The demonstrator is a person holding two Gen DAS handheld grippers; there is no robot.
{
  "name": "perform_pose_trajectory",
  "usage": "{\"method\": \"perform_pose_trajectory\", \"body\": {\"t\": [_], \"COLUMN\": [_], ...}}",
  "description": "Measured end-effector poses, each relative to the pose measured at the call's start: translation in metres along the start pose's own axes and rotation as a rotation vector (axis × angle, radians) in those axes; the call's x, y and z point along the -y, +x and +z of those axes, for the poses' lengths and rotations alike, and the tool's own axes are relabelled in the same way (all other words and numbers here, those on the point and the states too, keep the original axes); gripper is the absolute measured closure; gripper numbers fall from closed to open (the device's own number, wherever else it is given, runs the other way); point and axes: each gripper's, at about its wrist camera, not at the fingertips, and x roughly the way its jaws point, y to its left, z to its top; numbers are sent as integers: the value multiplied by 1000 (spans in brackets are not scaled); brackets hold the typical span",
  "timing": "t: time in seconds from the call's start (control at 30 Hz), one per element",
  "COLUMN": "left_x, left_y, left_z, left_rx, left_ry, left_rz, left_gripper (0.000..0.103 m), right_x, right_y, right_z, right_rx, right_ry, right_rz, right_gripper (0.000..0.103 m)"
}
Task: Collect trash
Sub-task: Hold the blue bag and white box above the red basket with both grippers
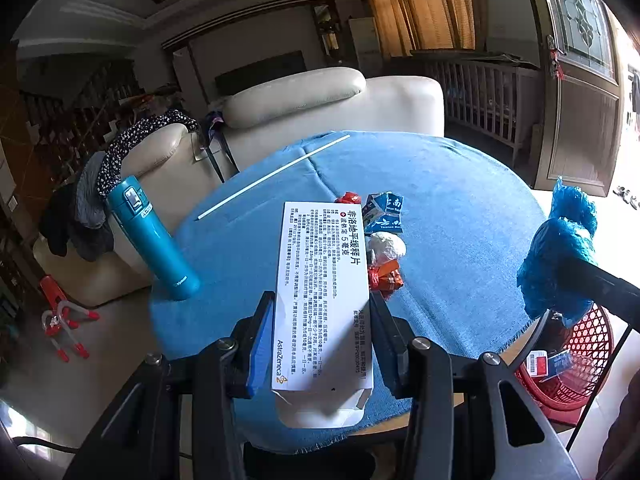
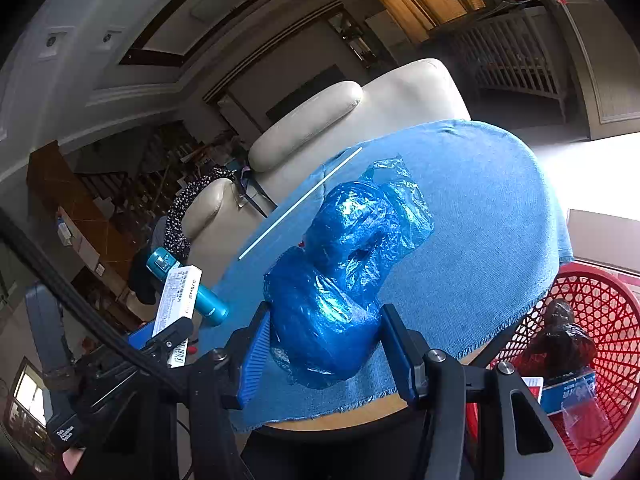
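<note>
**Both jaws loaded: medicine box left, blue plastic bag right**

Left gripper (image 1: pixel 320 340): jaws closed on a white AstraZeneca medicine box (image 1: pixel 322 292), gripped at its near end, one blue pad on each long side. The box points away toward 12 o'clock, printed face up, held above the desk (image 1: pixel 460 208).

Right gripper (image 2: pixel 324 344): jaws clamped on a crumpled blue plastic bag (image 2: pixel 344 280), which bulges up and out between the pads toward 1 o'clock.

On the desk, covered by a blue cloth, in the left wrist view:
- Small trash cluster just beyond the box tip, at 1 o'clock: a red wrapper (image 1: pixel 349 199), a torn blue-and-white carton (image 1: pixel 384 212), a white crumpled wad (image 1: pixel 386 246), an orange-red wrapper (image 1: pixel 386 276).
- White straw (image 1: pixel 276 174), lying diagonally at 11 o'clock, well apart from the cluster.
- Teal thermos flask (image 1: pixel 154 238), upright at the desk's edge, 9 o'clock.

Beside the desk, 4 o'clock: red mesh basket (image 2: pixel 608 320), already holding a dark bag (image 2: pixel 560 340) and a blue-and-white box (image 2: pixel 568 392).

Beyond the desk, 12 o'clock: cream leather armchair (image 1: pixel 340 100).
</note>
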Motion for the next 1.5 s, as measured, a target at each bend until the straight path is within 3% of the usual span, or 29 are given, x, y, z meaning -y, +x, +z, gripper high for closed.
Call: {"method": "perform_pose_trajectory", "body": {"t": [1.5], "left_x": [3], "left_y": [2], "left_z": [-2], "left_rx": [-11], "left_ry": [19], "left_rz": [3], "left_gripper": [56], "right_x": [2], "right_y": [2], "right_z": [0], "right_rx": [-12], "right_ry": [12], "right_rz": [15], "right_gripper": [47]}}
